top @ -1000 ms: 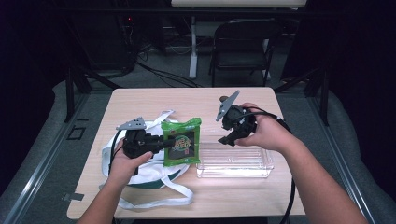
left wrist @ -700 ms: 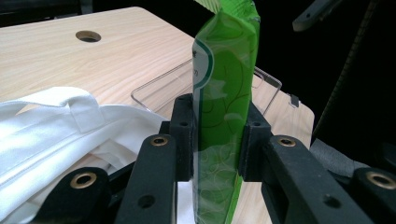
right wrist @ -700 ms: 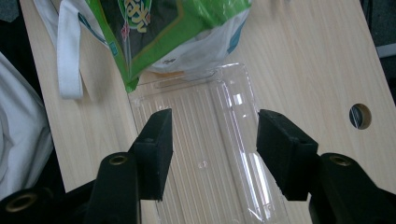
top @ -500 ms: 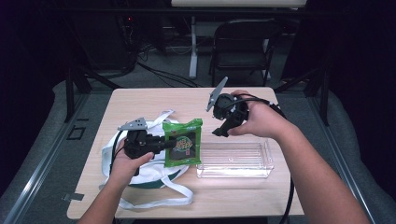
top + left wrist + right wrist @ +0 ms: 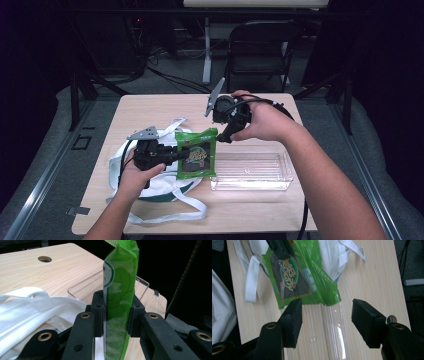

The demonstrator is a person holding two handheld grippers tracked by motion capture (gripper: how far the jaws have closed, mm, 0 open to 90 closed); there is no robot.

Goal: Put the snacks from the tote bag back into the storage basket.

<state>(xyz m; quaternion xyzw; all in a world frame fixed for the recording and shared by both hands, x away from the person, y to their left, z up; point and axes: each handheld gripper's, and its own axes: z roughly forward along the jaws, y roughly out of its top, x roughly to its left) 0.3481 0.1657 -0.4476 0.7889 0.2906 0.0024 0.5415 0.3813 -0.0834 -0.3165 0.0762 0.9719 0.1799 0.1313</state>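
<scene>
High view: left gripper (image 5: 172,154) clamped on the left edge of a green packet (image 5: 196,160), held in the person's left hand (image 5: 136,176) over the near left part of the wooden table (image 5: 150,107). Packet upright on edge, printed face toward the camera, lower right corner over the left end of a clear plastic tray (image 5: 252,171). Tray on the table, long side running left to right, just in front of the right forearm. White cloth bag (image 5: 155,187) with green trim below the left hand, straps trailing toward the near edge and out behind the packet. Right gripper (image 5: 226,131) held above the table beyond the tray, in the right hand (image 5: 265,122), near the packet's top right corner but apart from it; grey plate (image 5: 215,95) tilted up and left. Folding chair (image 5: 262,50) beyond the far edge of the table.

Left gripper view: black pads (image 5: 98,312) pressed on both faces of the packet (image 5: 120,295), packet standing straight up between them. Tray rim (image 5: 86,285) behind, white cloth (image 5: 30,305) at left, a round hole (image 5: 45,259) in the tabletop farther off.

Right gripper view: jaws standing wide apart, having just been opening, nothing between the pads (image 5: 292,320). Beyond them the packet (image 5: 297,277) with dark label, gripped at the top by the other gripper (image 5: 278,248); packet corner over the ribbed tray (image 5: 335,335). White straps (image 5: 249,285) on bare wood to either side.
</scene>
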